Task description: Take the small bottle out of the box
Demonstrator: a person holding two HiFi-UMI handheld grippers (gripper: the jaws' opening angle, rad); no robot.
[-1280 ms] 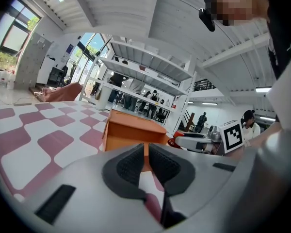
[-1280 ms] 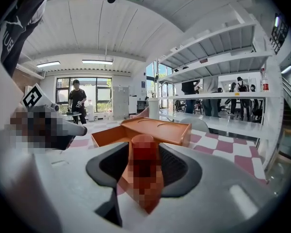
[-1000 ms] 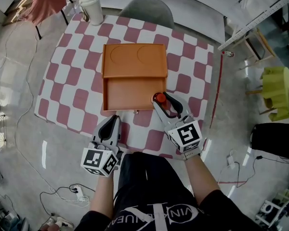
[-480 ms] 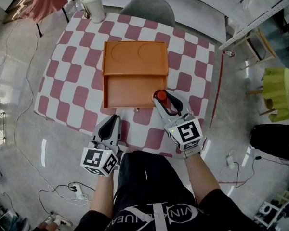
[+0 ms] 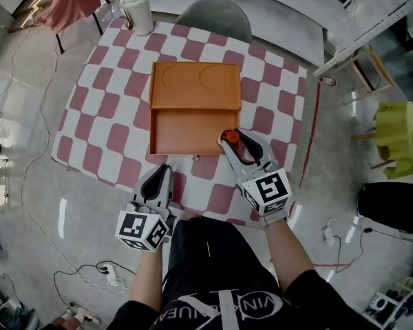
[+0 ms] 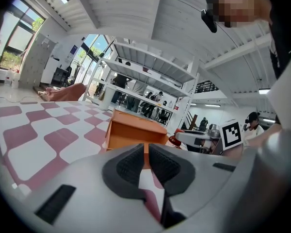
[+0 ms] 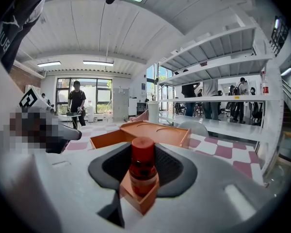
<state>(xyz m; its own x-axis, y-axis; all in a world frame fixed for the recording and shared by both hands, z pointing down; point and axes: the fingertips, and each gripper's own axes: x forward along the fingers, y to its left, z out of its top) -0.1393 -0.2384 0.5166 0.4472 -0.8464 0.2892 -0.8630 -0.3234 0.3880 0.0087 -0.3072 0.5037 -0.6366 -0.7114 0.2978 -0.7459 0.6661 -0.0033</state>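
Note:
An open orange box [image 5: 191, 124] lies in the middle of the checked table, its lid folded back on the far side. A small bottle [image 5: 230, 137] with a red cap stands in the box's near right corner. My right gripper [image 5: 233, 140] reaches over that corner, and its pads sit against both sides of the small bottle [image 7: 143, 166]. Below the bottle, the box corner [image 7: 141, 199] shows between the jaws. My left gripper [image 5: 162, 171] rests near the table's front edge, left of the right one, shut and holding nothing. The left gripper view shows the box [image 6: 136, 132] ahead.
A white lidded jug [image 5: 136, 9] stands at the table's far left corner. Behind the table [image 5: 103, 115] is a grey chair [image 5: 213, 16]. Cables and a power strip [image 5: 110, 272] lie on the floor at the left, and a yellow seat [image 5: 396, 133] stands to the right.
The right gripper's jaws have drawn in around the red-capped bottle at the box's corner. The left gripper has stayed where it was.

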